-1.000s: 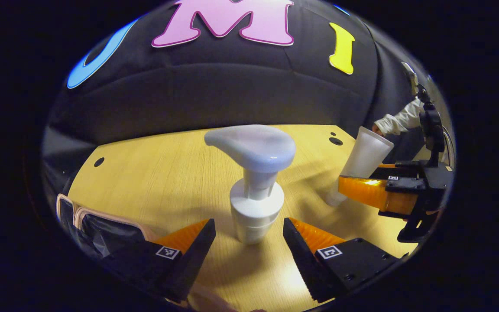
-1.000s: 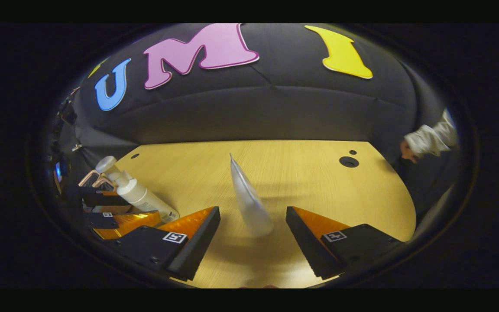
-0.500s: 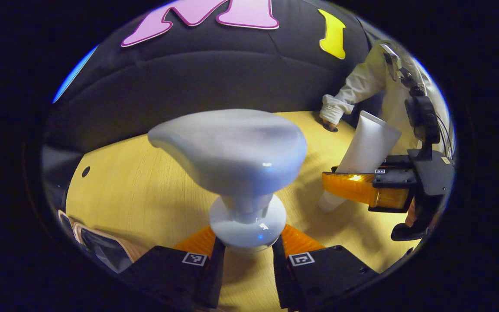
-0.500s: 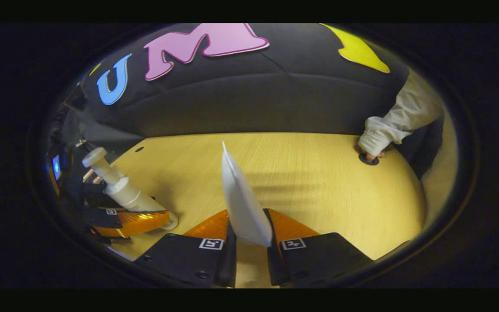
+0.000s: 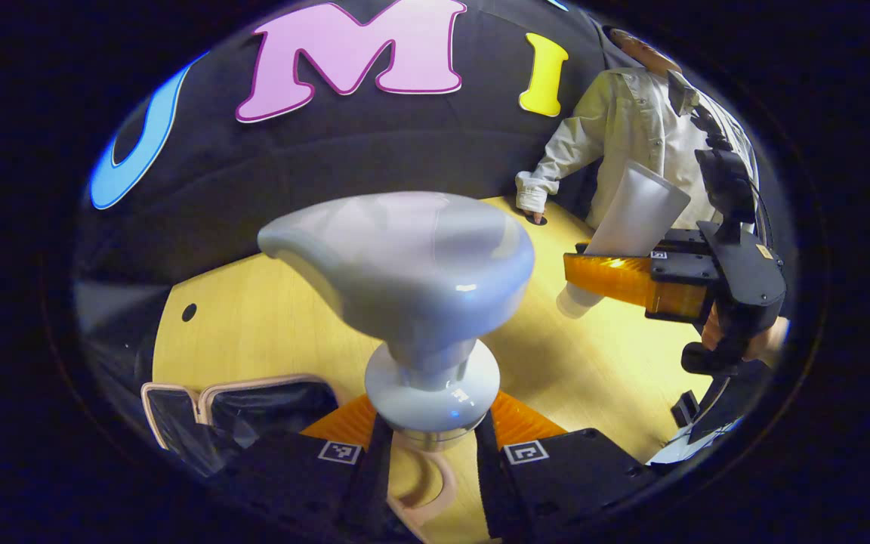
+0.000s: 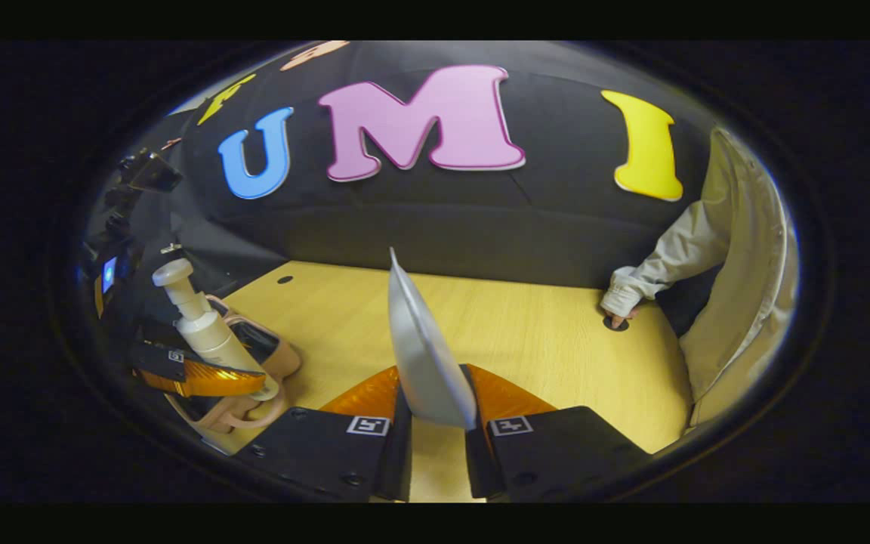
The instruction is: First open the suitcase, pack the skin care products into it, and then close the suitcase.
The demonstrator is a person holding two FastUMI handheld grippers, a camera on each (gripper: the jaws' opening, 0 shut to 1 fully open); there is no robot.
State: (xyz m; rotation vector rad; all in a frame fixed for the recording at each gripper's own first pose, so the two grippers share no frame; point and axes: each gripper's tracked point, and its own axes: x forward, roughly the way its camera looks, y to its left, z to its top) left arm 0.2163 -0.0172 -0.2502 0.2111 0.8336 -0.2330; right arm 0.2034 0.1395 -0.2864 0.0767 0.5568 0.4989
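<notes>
A white pump bottle (image 5: pixel 397 264) stands upright between the fingers of my left gripper (image 5: pixel 429 438), which is shut on its body below the collar and holds it above the table. Under it, at the lower left, lies the open suitcase (image 5: pixel 261 397), pink-rimmed with a dark lining. My right gripper (image 6: pixel 431 431) is shut on a white tube (image 6: pixel 424 355), crimped end up. In the left gripper view, the right gripper (image 5: pixel 631 279) shows at the right with the tube (image 5: pixel 635 215). In the right gripper view, the left gripper (image 6: pixel 193 375) holds the pump bottle (image 6: pixel 201 325) over the suitcase (image 6: pixel 276 355).
The light wooden table (image 6: pixel 526 340) has small round holes, one (image 6: pixel 616 323) under a person's hand. That person in a pale shirt (image 5: pixel 631 113) stands at the table's far right corner. The booth's black cloth wall closes the back.
Both grippers have risen off the table with their items. The left gripper has carried the pump bottle over the suitcase, which now shows more fully. The person at the right has come closer.
</notes>
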